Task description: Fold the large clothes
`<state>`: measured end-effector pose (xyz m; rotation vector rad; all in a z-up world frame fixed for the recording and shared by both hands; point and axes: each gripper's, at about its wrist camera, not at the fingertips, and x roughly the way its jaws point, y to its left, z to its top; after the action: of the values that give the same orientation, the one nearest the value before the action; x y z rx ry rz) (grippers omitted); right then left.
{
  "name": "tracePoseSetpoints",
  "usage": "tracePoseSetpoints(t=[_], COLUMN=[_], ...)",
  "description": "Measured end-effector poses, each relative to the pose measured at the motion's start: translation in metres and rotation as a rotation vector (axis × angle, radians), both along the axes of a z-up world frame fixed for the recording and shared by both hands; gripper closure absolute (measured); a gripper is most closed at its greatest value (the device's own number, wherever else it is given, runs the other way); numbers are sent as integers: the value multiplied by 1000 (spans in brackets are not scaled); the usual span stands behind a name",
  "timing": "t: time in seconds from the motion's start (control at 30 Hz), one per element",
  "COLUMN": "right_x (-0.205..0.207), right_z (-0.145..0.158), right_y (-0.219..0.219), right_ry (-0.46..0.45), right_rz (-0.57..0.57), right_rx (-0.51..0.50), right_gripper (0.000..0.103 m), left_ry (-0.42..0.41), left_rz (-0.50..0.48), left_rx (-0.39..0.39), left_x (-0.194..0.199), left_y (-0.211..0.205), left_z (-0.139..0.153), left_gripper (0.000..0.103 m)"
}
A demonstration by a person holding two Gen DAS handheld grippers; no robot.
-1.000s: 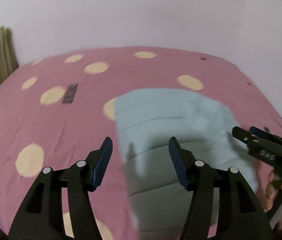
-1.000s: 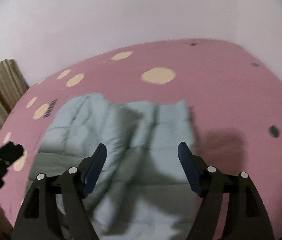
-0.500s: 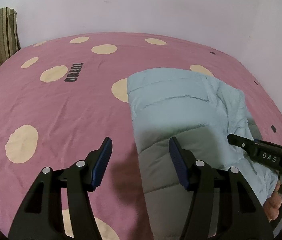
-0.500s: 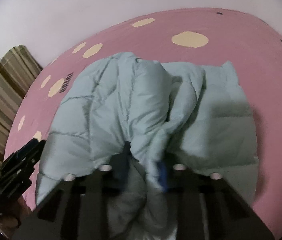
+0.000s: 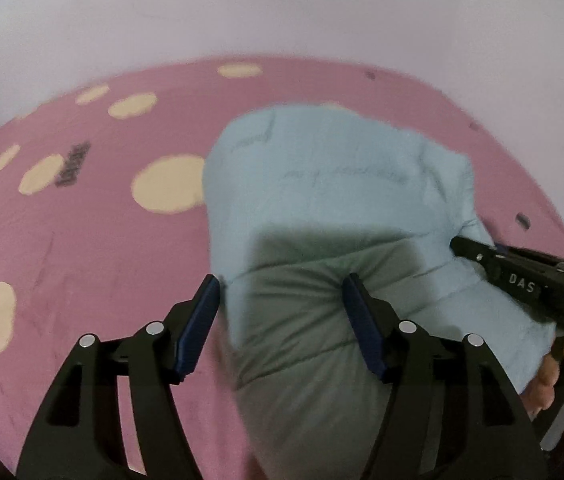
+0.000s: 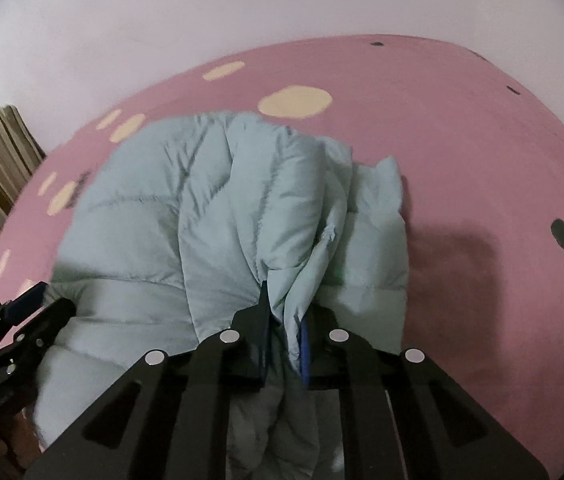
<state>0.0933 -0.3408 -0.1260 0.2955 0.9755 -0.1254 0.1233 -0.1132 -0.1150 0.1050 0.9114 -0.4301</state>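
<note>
Right wrist view shows the right gripper [image 6: 285, 330] clamped on a bunched ridge of the pale blue puffer jacket [image 6: 209, 216], its fingers pinching the fabric between the blue pads. The jacket lies partly folded on the pink bedspread [image 6: 462, 128] with cream dots, the padded layers heaped toward the near edge. In the left wrist view the left gripper [image 5: 282, 320] hangs with its fingers wide apart, straddling the near left edge of the jacket [image 5: 334, 184] and holding nothing; whether its pads touch the fabric I cannot tell, since the frame is blurred. The step in hand looks like carrying the pinched part across to make a fold. To do it well, the left gripper should close on the matching edge so both sides lift level, then both should travel together and lay the layer flat, letting the trapped air press out before release; puffy fabric tends to spring back and slide
</note>
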Motion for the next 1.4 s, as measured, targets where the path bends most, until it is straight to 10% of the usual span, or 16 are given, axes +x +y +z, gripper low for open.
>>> tracePoseSetpoints(t=[0.3, 0.73, 1.1, 1.33, 1.4], right_x=[4, -64, -50, -51, -46], right_z=[-30, 48, -19, 17, 41], right_y=[-5, 26, 33, 41, 38], right_ry=[14, -138, -30, -64, -125], right_rz=[10, 69, 120, 97, 76], right_rx=[-11, -83, -92, -81, -96], right_gripper=[90, 78, 78, 78, 56], left_ry=[-16, -85, -19, -59, -115], left_rz=[-15, -14, -45, -44, -40], left_rx=[64, -39, 41, -2, -28], left_x=[2, -48, -40, -44, -38], left_y=[-17, 15, -2, 12, 13], left_z=[-27, 21, -33, 13, 33], left_gripper=[39, 40, 39, 47, 46])
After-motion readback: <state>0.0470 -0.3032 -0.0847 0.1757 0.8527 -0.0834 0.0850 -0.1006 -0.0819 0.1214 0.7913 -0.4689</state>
